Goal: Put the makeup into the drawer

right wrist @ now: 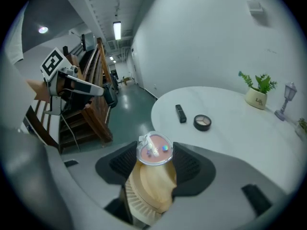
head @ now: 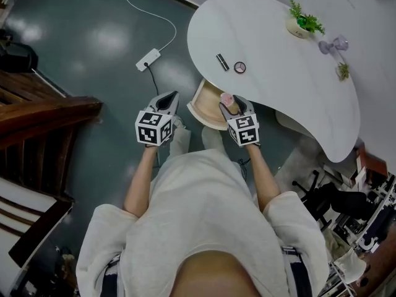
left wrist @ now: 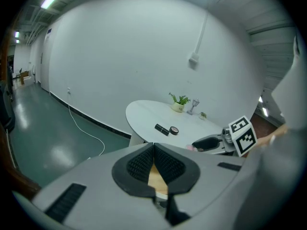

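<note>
A round pink blush compact (right wrist: pixel 154 149) with a clear lid sits between the pads of my right gripper (right wrist: pixel 154 163), which is shut on it. In the head view that gripper (head: pixel 229 104) hovers with the compact (head: pixel 226 98) over the open wooden drawer (head: pixel 195 109) under the white table's (head: pixel 278 85) near edge. A black lipstick (head: pixel 223 62) and a round eyeshadow compact (head: pixel 240 67) lie on the tabletop just beyond. My left gripper (head: pixel 168 99) hangs left of the drawer, its jaws shut and empty (left wrist: pixel 153 150).
A potted plant (head: pixel 301 25), a small lamp (head: pixel 333 44) and a tiny plant (head: pixel 342 71) stand at the table's far side. A power strip (head: pixel 148 60) with its white cable lies on the green floor. Dark wooden furniture (head: pixel 37 122) is at left, an office chair (head: pixel 322 203) at right.
</note>
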Demonstrator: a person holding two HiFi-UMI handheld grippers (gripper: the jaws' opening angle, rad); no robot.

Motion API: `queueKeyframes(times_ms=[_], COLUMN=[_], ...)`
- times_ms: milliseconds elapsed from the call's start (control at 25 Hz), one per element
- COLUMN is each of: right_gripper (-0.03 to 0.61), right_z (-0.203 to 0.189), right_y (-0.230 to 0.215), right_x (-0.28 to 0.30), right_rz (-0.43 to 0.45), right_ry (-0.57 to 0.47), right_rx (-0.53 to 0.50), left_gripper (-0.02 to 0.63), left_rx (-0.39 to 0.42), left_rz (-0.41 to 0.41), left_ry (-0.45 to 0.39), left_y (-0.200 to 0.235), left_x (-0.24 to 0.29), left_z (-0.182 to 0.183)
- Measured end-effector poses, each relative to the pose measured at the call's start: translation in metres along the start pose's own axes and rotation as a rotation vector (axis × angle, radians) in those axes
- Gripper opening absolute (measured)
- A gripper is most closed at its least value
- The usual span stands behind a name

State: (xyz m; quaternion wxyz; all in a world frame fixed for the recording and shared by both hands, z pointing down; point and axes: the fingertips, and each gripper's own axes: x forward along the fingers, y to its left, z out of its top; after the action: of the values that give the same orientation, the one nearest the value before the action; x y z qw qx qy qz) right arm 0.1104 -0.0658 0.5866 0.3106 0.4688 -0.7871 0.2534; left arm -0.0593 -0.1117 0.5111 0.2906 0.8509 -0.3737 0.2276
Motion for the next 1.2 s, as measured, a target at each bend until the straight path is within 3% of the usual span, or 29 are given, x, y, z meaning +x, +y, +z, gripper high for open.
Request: queueKeyframes(times_ms=[240, 520, 800, 1200], right_gripper=[0.232, 0.232, 0.232, 0.232], right_z=[-0.014, -0.049, -0.085, -0.138], right_y=[0.033, 0.056, 0.055, 0.047], right_x=[0.027, 0.075, 0.120, 0.178], right_rz=[0.094, 0.194, 0.255, 0.305], right_ry=[0.058, 0.211, 0.366, 0.533], right_rx=[-0.036, -0.138, -0.297, -0.373], left_gripper=[0.012, 0.011, 0.012, 0.011], left_rx=[-0.046, -0.083, -0.121, -0.154], left_rz=[0.034, 0.048, 0.059, 0.085], left_ry=[0.011, 0.040, 0.064, 0.097], left_y=[0.012, 0.027, 0.035, 0.051], left_x=[-0.003, -0.001, 0.005, 0.007], left_z=[-0.017, -0.039, -0.055, -0.074])
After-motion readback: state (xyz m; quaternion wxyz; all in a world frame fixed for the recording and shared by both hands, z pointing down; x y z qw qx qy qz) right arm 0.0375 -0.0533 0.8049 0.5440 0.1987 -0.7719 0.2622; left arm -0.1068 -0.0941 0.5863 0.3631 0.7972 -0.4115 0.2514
